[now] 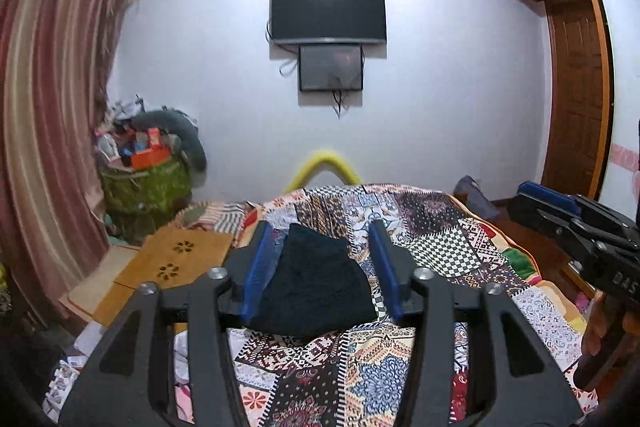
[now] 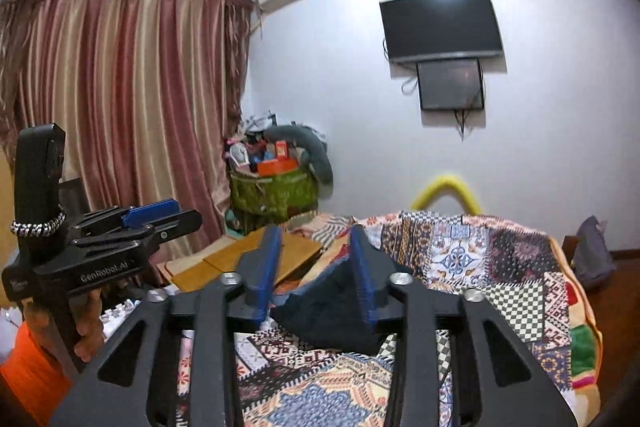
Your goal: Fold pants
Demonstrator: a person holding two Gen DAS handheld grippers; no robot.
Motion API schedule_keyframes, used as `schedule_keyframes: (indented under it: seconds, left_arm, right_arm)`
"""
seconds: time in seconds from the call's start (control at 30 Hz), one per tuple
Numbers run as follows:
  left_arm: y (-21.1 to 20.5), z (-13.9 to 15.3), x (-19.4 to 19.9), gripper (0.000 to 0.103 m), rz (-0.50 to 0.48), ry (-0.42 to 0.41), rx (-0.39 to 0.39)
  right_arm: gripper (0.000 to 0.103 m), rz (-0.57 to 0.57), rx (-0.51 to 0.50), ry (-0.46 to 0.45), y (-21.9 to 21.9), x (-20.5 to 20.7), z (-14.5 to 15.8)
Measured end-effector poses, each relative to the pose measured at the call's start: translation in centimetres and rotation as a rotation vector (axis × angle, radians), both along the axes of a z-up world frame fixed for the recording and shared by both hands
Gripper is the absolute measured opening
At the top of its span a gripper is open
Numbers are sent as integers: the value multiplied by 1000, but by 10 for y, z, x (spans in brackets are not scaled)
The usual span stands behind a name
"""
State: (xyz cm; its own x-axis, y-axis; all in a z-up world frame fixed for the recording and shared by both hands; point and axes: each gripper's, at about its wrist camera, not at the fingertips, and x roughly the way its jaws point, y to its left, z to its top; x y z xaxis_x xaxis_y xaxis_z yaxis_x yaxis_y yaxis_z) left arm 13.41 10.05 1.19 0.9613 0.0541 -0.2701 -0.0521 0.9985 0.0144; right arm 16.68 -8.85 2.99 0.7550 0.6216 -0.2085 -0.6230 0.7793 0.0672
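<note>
Both grippers hover parted above folded pants (image 1: 316, 279) on quilt (image 1: 460, 251).

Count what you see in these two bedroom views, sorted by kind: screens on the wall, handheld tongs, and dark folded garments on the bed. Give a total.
Wall screens: 2, large and small
Tongs: 2, left tongs and right tongs
Dark folded pants: 1
Total: 5
</note>
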Motion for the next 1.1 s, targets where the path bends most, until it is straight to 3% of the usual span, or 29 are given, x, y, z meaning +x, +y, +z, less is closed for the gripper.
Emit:
schedule_keyframes:
  seconds: [0.03, 0.1, 0.13, 0.2, 0.23, 0.33, 1.1]
  left_arm:
    - [-1, 0, -6, 62, 3, -10, -1]
    - [-5, 2, -22, 69, 14, -38, -3]
    - [-8, 4, -29, 75, 22, -47, 6]
    - [-11, 5, -38, 92, 37, -63, 15]
    - [-12, 5, -43, 100, 35, -75, 7]
    - [-12, 5, -50, 102, 23, -79, -27]
    - [-16, -6, -54, 103, 31, -63, -27]
  right_arm:
    - [49, -15, 6, -14, -2, -6, -1]
    - [68, -37, 30, -17, -7, -16, -1]
    - [73, -46, 42, -15, -9, -17, -2]
    - [86, -78, 55, -16, -13, -21, -3]
    - [87, -97, 58, -19, -15, -23, -4]
    - [101, -128, 73, -22, -19, -24, -5]
    - [103, -162, 46, -24, -25, -35, -12]
